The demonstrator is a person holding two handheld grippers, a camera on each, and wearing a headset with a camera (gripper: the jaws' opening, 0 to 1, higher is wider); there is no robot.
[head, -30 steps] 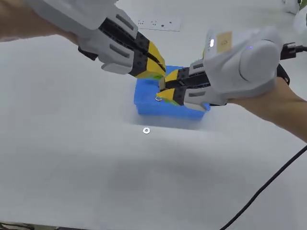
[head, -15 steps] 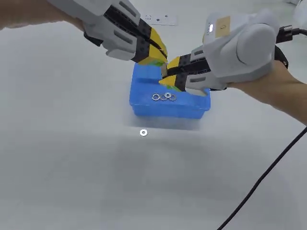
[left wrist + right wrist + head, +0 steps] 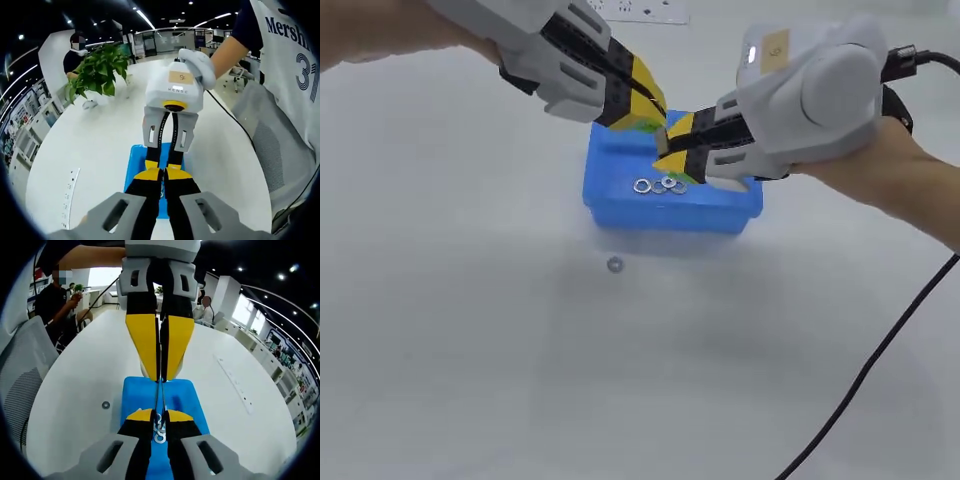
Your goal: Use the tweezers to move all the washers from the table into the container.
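Head view, silver washers [image 3: 660, 186] in container [image 3: 620, 208] (one [image 3: 614, 264] outside), left tool [image 3: 655, 118] gripping tweezers [image 3: 159, 390], right tool [image 3: 666, 166] narrow.

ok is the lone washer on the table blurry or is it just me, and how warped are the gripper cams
Head view: the loose washer is soft and slightly smeared; the washers in the blue container look crisper. Right gripper view: strong fisheye bending, yet the thin tweezers read sharp. Left gripper view: same bending, ceiling lights glare as bright streaks.
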